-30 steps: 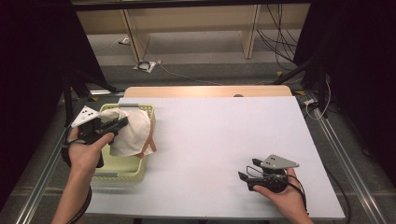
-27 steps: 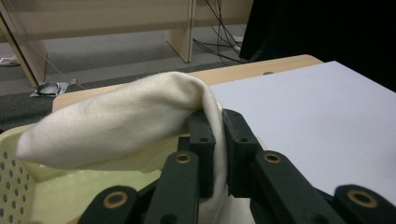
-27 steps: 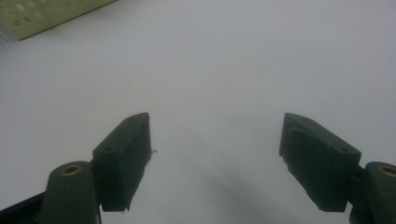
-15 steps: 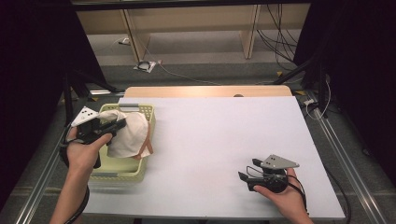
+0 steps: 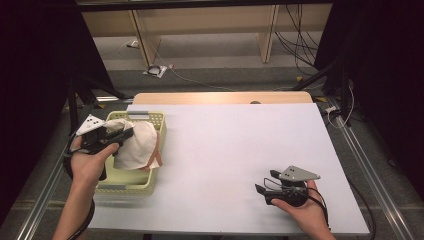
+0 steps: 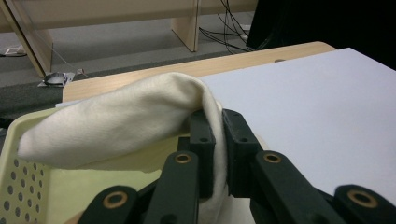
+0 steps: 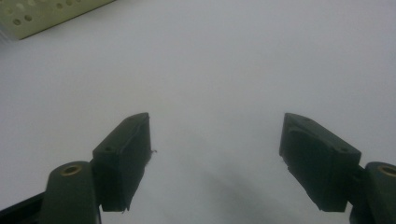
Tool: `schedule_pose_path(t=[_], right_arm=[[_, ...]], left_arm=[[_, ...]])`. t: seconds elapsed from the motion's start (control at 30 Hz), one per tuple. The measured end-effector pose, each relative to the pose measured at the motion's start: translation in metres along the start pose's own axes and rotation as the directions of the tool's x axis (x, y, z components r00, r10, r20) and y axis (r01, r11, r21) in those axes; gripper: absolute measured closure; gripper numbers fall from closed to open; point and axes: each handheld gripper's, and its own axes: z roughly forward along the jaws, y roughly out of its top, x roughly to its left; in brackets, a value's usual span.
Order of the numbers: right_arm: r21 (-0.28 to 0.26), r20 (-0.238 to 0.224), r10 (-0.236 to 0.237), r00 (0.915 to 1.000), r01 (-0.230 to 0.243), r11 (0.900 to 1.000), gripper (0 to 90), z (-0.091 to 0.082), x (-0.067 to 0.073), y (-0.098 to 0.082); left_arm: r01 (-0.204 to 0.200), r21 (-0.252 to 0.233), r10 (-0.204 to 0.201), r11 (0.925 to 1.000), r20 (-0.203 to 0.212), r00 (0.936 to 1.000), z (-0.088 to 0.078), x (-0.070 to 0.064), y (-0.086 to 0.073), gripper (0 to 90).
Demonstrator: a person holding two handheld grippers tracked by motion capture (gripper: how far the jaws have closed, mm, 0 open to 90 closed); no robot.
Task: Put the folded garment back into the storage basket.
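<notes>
A cream cloth (image 5: 134,144) with a brown strip along one edge bulges out of the pale yellow perforated basket (image 5: 125,186) at the table's left. My left gripper (image 5: 127,133) is shut on a fold of that cloth (image 6: 126,119), which is pinched between the two black jaws and lifted over the basket (image 6: 18,186). Near the front right of the white table (image 5: 235,145), my right gripper (image 5: 264,183) rests low in the hand, open, with nothing between its fingers (image 7: 126,154).
A wooden strip (image 5: 220,97) borders the table's far edge. A corner of the basket (image 7: 42,14) lies far off in the right gripper view. Beyond the table are wooden shelf legs (image 5: 265,30) and cables (image 5: 300,45) on the floor.
</notes>
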Motion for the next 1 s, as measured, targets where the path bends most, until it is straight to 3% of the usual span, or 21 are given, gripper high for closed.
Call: schedule_pose_path(t=[1.0], right_arm=[[0.002, 0.000, 0.000, 1.0000, 0.000, 1.000, 25.9, 0.0002, 0.0001, -0.0001]], left_arm=[[0.011, 0.025, -0.011, 0.9996, -0.007, 0.9999, -0.0011, 0.0095, -0.0023, 83.1]])
